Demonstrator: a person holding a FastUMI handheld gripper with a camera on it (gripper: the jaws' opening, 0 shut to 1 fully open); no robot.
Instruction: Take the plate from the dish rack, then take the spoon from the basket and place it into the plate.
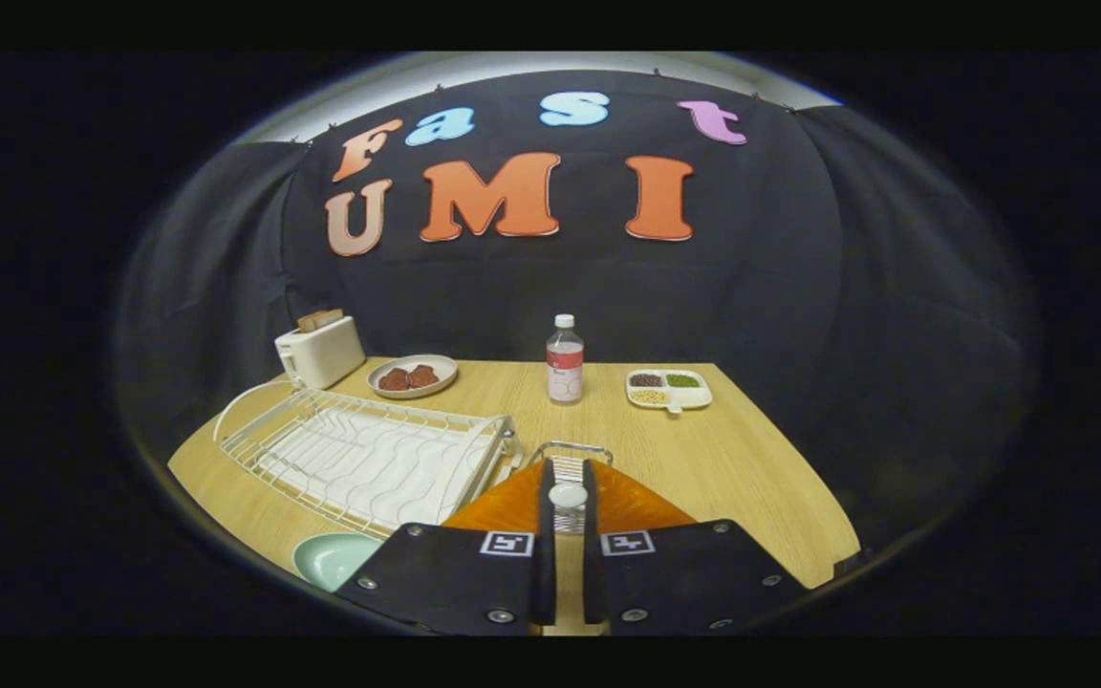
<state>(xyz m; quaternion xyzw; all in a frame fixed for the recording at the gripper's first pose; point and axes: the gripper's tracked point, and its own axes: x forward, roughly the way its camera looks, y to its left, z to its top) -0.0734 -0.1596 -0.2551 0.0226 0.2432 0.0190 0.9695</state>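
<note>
Left to right from your gripper cam: pale green plate (335, 557) sits flat on the wooden table (703, 449), just left of your left finger and touching or nearly touching the near corner of the dish rack. So the plate is out of the rack. White wire dish rack (369, 459) lies beyond it, with a white wavy drain tray inside and nothing standing in the slots. Behind the rack at the far left table edge is a cream toaster (319, 351) with toast (319, 318) sticking up from the top. Just right of it is a shallow beige dish (412, 376) with two dark reddish-brown pieces in it. Centre: your gripper (568, 497) has its fingers drawn close together, nearly parallel, with the spoon's white handle end (568, 495) between the tips. Looks pinched from both sides, though contact on each pad is hard to confirm at this angle. The spoon stands in the small wire basket (570, 454), right at the fingertips, orange surface flanking both fingers there. Beyond the basket, mid-table, is an upright clear bottle (565, 360) with white cap and red label. Right of it, well apart, is a white divided tray (669, 389) with dark, green and tan beans in separate sections.
</note>
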